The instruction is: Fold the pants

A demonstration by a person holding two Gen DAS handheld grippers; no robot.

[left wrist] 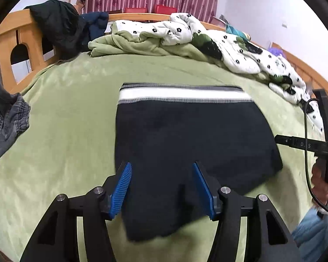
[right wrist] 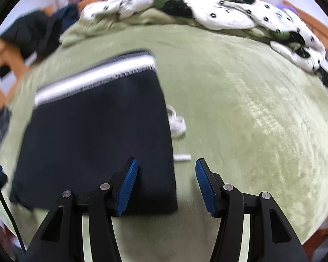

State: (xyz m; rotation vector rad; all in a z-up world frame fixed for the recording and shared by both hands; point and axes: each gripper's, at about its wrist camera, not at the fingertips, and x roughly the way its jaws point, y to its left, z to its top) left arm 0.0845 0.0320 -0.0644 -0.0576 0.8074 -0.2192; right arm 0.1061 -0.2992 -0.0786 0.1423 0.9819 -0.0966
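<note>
On the bed [left wrist: 65, 109], covered in a green blanket, the black pants [left wrist: 185, 135] lie folded into a compact block near the middle, their white-and-grey striped waistband [left wrist: 181, 95] on the far edge. Going left to right with the pants as landmark: well to their left a grey garment [left wrist: 8, 122] hangs over the blanket's edge, and behind it a dark jacket [left wrist: 56, 28] drapes the wooden bed frame [left wrist: 8, 41]. The left gripper [left wrist: 161, 187] hovers over the near edge of the pants, jaws released and spread wide, holding nothing. Beyond the pants, a crumpled white quilt with black flowers [left wrist: 240, 54] runs along the far side toward the right. Just beside the right edge of the pants a white drawstring [right wrist: 177, 122] lies on the blanket. The right gripper [right wrist: 166, 185] sits at the near right corner of the pants, jaws released too, one finger over the cloth and the other over bare blanket.
</note>
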